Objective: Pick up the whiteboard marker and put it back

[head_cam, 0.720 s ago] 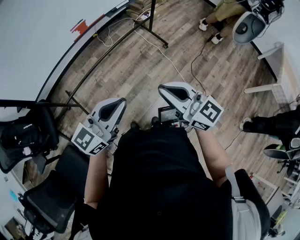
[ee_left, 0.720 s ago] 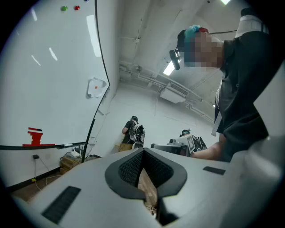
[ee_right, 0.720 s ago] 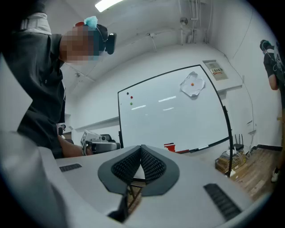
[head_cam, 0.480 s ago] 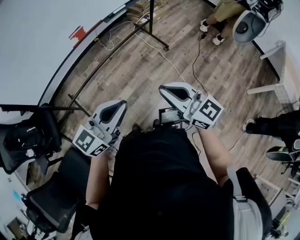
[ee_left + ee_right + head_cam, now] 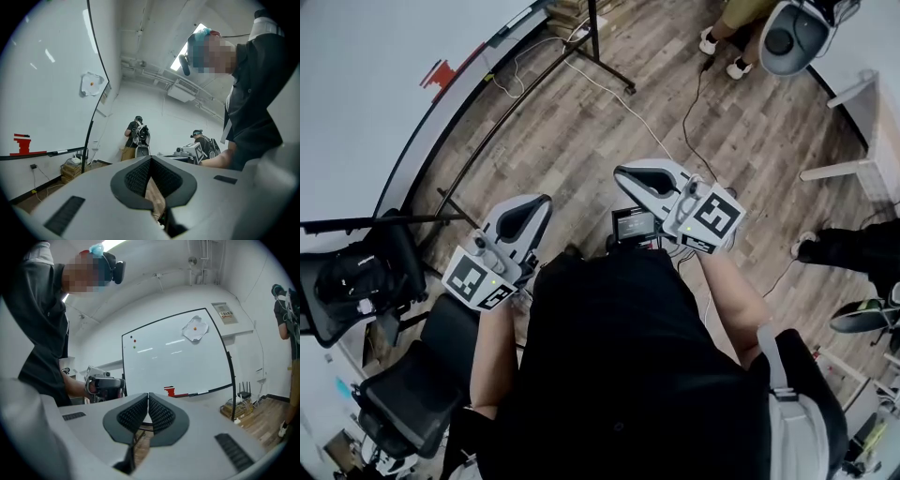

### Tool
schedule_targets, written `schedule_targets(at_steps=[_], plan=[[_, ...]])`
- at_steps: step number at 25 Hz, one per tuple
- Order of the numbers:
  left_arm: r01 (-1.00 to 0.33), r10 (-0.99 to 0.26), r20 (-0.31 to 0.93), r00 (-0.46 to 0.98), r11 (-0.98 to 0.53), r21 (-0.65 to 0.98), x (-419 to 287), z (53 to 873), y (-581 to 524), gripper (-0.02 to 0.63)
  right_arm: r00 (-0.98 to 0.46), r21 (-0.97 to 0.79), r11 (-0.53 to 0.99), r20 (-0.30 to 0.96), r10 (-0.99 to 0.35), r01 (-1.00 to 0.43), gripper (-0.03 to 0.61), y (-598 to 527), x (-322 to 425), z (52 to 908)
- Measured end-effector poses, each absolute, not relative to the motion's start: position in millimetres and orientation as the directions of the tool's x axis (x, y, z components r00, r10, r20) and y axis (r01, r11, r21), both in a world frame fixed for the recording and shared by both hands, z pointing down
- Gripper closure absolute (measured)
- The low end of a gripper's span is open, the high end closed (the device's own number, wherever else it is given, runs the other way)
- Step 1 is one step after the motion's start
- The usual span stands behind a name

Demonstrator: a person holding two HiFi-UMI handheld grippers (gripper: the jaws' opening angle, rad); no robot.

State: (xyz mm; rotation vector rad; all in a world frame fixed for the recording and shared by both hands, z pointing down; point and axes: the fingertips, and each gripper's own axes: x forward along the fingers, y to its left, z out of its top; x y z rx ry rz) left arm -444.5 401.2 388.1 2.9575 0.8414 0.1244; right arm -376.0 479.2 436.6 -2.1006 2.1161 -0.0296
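The whiteboard [image 5: 366, 84] stands on a wheeled frame at the upper left of the head view. Its tray holds a red block [image 5: 439, 72]. In the right gripper view a thin pale marker [image 5: 202, 392] lies on the tray to the right of the red block [image 5: 169, 391]. In the left gripper view that marker [image 5: 61, 151] lies on the same tray. My left gripper [image 5: 546, 200] and right gripper [image 5: 619, 172] are held close to my body, well short of the board. Both are shut with nothing between the jaws.
The board's black stand legs [image 5: 600, 56] and white cables [image 5: 609, 94] cross the wooden floor ahead. Black office chairs [image 5: 384, 281] crowd my left. A small screen device [image 5: 635, 225] hangs between the grippers. A seated person [image 5: 731, 28] is at the top right. Another person's legs [image 5: 853, 248] are on the right.
Both grippers stay shut in front of my body. The right one has edged slightly up and left in the head view, and the view itself has shifted a little.
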Motion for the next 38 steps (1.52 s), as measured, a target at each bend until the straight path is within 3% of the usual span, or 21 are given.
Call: schedule_targets(at_steps=[21,30,38], plan=[[0.49,0.512,0.068,0.856,-0.848,0.203,-385.1,416.8,369.6,0.603,-0.001,-0.183,0.015,-0.073,-0.997,-0.983,0.558,459.2,-323.8,460.2],[0.532,0.552,0.056,0.832,-0.823,0.202,-308.1,409.3,306.5,0.603,0.029,-0.173,-0.029,0.005,-1.0,-0.985,0.558,403.7,-254.2,459.4],[0.547,0.575,0.03,0.818,-0.793,0.268,-221.4,401.7,209.1,0.603,0.177,-0.177,-0.187,0.071,-0.982,-0.966,0.558,354.5,-165.0,437.9]])
